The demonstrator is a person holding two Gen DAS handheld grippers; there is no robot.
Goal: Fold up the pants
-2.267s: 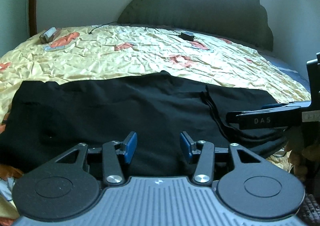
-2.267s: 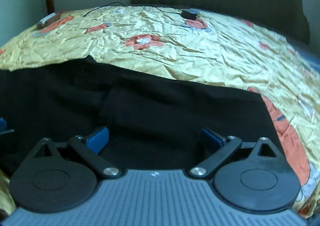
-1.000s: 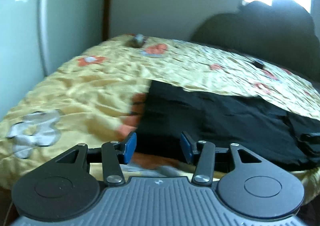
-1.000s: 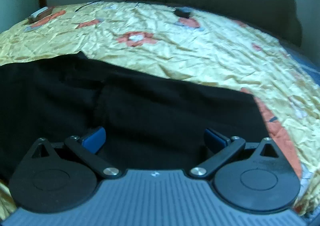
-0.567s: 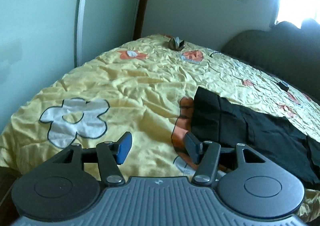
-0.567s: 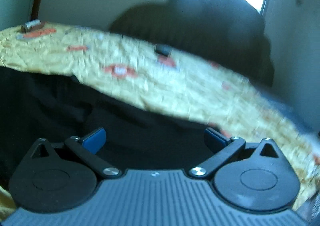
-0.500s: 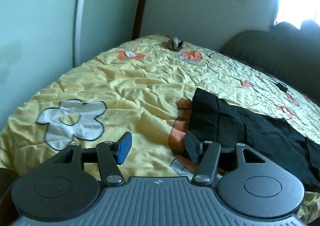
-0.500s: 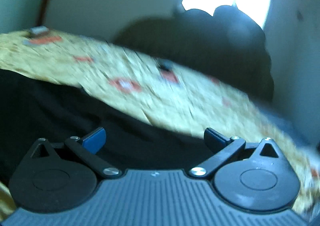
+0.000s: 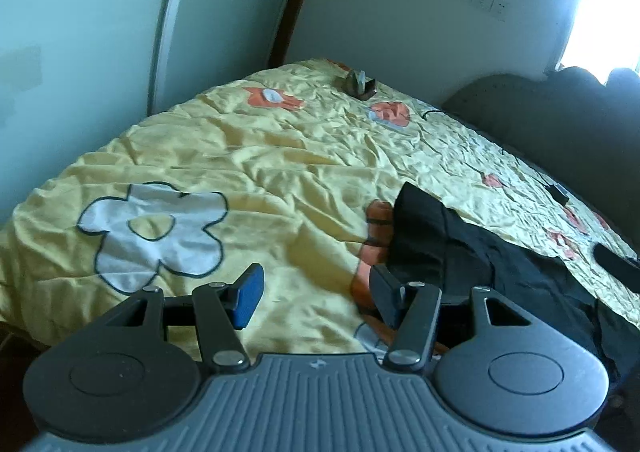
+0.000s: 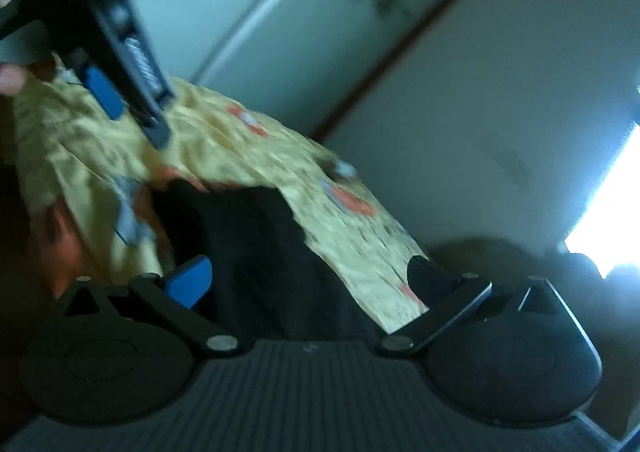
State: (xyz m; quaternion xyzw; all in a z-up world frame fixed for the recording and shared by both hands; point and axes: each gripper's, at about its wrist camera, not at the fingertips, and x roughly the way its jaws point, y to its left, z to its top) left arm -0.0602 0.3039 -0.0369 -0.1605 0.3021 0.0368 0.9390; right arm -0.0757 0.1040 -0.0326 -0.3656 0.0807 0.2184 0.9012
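Blurring pants [image 10: 256, 252] beneath right gripper [image 10: 308, 280].

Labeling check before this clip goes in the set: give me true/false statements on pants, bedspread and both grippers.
1. The pants are black. True.
2. The left gripper is clamped on the pants. False: its jaws are open, with only bedspread between them.
3. The bedspread is plain white. False: it is yellow with flower prints.
4. The right gripper holds nothing. True.
5. The pants hang from a hanger. False: they lie on the bed.
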